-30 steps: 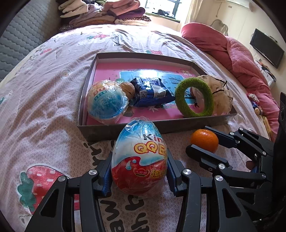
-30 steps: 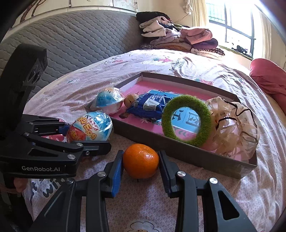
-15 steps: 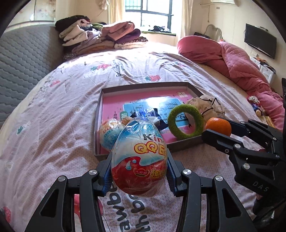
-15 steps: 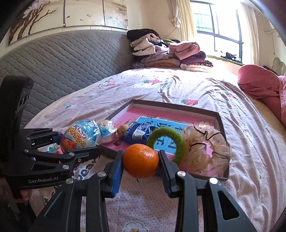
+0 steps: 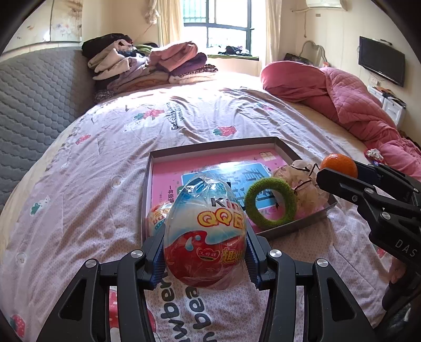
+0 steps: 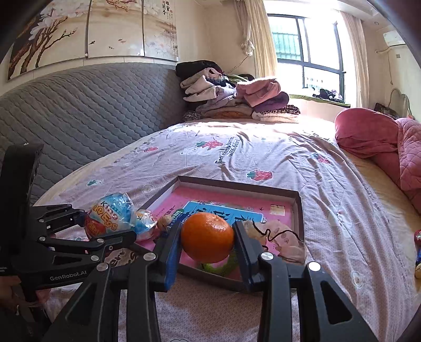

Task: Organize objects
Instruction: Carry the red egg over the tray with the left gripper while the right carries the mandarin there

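- The left gripper (image 5: 205,252) clamped a plastic-wrapped red, white and blue toy egg (image 5: 205,229).
- The right gripper (image 6: 208,244) clamped a round orange tangerine (image 6: 208,238) above the shallow pink-lined cardboard tray (image 6: 297,210).

Left wrist view: mounted behind the left claw (image 5: 205,252), looking forward and down along its fingers across the bed (image 5: 92,184) toward the window (image 5: 223,25), close above the cardboard tray (image 5: 147,189). Right wrist view: same arrangement behind the right claw (image 6: 208,242), facing the tray (image 6: 298,210) and headboard (image 6: 92,110). Shared by both: tray, bedspread, pile of folded clothes (image 5: 147,63), window, and each other's claw at the frame edge.
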Action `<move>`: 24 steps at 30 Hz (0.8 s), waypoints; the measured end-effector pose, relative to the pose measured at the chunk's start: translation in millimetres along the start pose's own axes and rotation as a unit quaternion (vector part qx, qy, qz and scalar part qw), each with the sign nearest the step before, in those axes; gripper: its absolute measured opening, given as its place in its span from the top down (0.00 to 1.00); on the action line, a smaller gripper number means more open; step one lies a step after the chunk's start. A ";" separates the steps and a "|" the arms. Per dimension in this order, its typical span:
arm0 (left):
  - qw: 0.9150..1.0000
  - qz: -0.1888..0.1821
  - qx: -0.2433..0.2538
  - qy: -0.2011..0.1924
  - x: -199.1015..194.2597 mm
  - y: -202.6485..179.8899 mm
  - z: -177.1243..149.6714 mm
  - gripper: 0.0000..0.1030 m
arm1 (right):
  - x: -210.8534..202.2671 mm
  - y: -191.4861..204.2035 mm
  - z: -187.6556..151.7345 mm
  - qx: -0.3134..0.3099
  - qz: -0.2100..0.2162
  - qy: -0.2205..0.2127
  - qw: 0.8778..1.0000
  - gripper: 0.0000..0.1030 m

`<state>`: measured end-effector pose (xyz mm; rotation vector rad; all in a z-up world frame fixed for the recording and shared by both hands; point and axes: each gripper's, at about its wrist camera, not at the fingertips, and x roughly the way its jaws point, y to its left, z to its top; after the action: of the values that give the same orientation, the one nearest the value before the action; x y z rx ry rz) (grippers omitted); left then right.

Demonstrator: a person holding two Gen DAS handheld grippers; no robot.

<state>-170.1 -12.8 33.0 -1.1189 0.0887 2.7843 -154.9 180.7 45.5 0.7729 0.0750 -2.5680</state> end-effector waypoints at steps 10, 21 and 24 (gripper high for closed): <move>1.000 0.006 0.005 -0.006 13.2 -1.0 11.7 0.50 | 6.8 -9.5 11.4 -0.004 -0.008 -0.011 1.000 0.63; 1.000 0.012 0.005 0.001 45.6 6.7 21.9 0.50 | 33.8 -32.7 14.2 0.015 -0.026 -0.001 1.000 0.63; 1.000 0.011 0.004 0.005 53.9 7.7 22.5 0.50 | 40.3 -41.9 12.4 0.024 -0.031 0.005 0.999 0.63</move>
<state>-225.1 -12.3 11.9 -1.1377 0.1138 2.7948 -209.5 199.5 31.1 0.8134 0.0402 -2.6330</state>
